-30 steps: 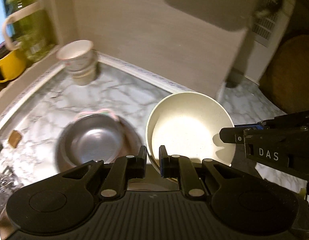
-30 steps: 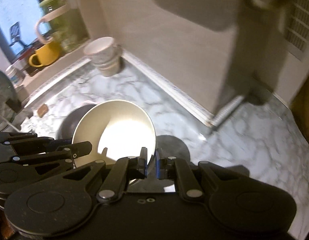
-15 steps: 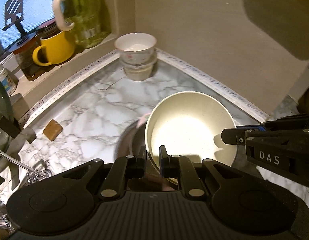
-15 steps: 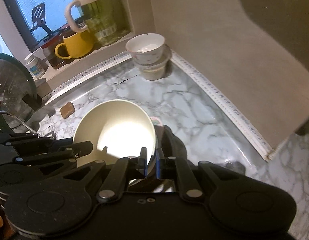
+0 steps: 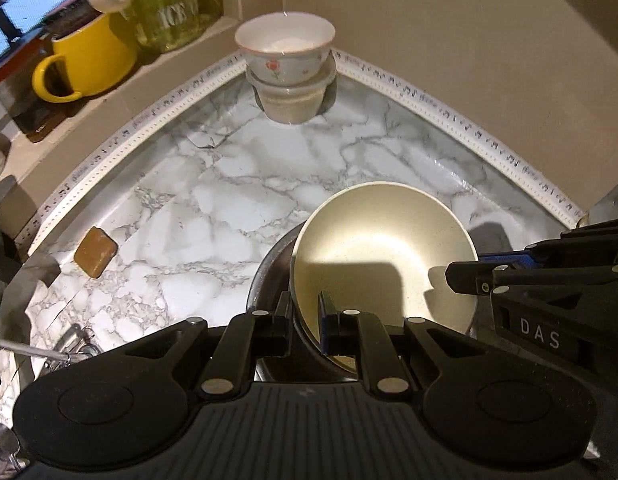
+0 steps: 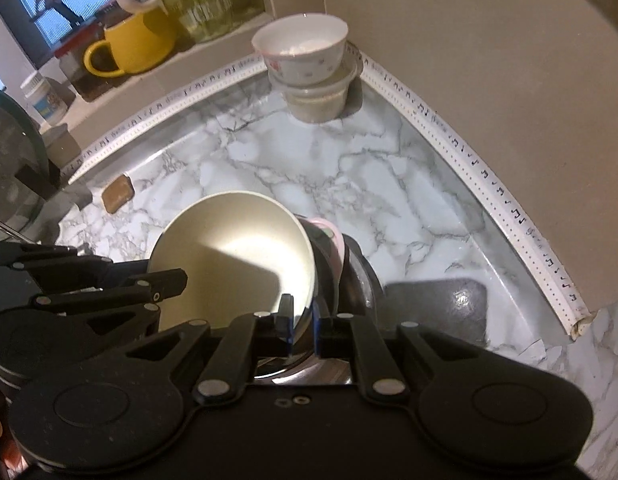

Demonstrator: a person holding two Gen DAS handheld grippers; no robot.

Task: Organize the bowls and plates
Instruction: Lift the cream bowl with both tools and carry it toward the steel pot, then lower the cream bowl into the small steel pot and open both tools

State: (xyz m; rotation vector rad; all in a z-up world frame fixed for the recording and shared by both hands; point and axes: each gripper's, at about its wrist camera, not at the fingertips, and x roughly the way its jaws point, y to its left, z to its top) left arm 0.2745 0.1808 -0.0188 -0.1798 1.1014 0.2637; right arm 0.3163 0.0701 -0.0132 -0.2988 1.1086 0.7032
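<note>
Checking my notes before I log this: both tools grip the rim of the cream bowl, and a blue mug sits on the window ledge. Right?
One slip: the mug on the ledge is yellow, as the left wrist view shows. Both the left tool and the right tool do grip the rim of the cream bowl.

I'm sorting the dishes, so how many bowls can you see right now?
4: a cream bowl clamped by both grippers, over a steel bowl; a floral bowl stacked on a beige bowl in the corner. A pink rim may be another.

Marble counter (image 5: 277, 184): stacked small bowls (image 5: 287, 68) in corner, brown block (image 5: 95, 251) at left.
</note>
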